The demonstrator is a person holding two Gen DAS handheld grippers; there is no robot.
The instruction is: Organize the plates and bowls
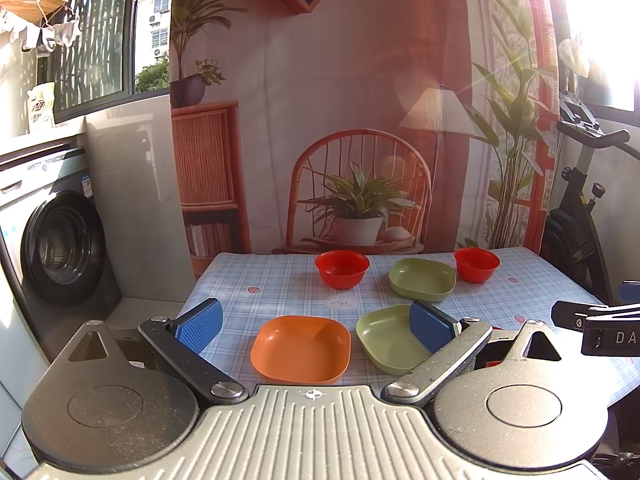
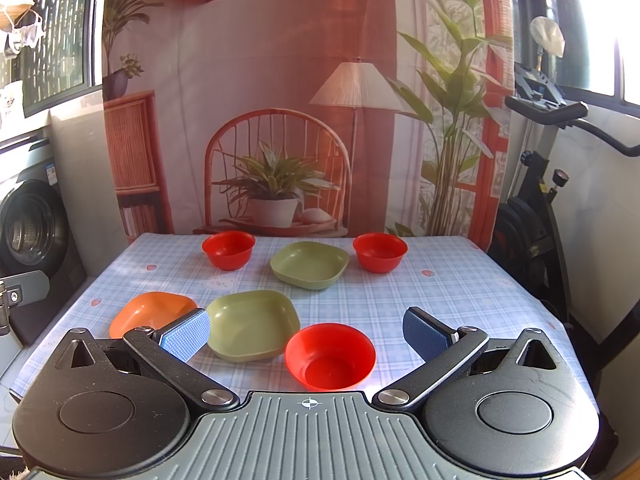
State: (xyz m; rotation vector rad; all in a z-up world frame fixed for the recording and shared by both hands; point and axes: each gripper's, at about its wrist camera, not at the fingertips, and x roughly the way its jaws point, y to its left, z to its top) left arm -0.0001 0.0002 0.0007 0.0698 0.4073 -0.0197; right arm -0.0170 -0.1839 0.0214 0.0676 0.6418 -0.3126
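Observation:
On the checked tablecloth lie an orange square plate (image 1: pixel 301 348), a near green plate (image 1: pixel 390 338) beside it, and a far green plate (image 1: pixel 423 279) between two red bowls (image 1: pixel 342 268) (image 1: pixel 477 264). My left gripper (image 1: pixel 316 326) is open and empty, above the near edge with the orange plate between its fingers. In the right wrist view a third red bowl (image 2: pixel 330 356) sits nearest, between the fingers of my open, empty right gripper (image 2: pixel 306 334). That view also shows the orange plate (image 2: pixel 150 312), the near green plate (image 2: pixel 253 324), the far green plate (image 2: pixel 309 264) and the far bowls (image 2: pixel 229 249) (image 2: pixel 380 251).
The table (image 2: pixel 460 292) stands against a printed backdrop curtain (image 1: pixel 320 100). A washing machine (image 1: pixel 56 240) stands to the left and an exercise bike (image 2: pixel 544 200) to the right. The right gripper's body (image 1: pixel 600 324) shows at the left wrist view's right edge.

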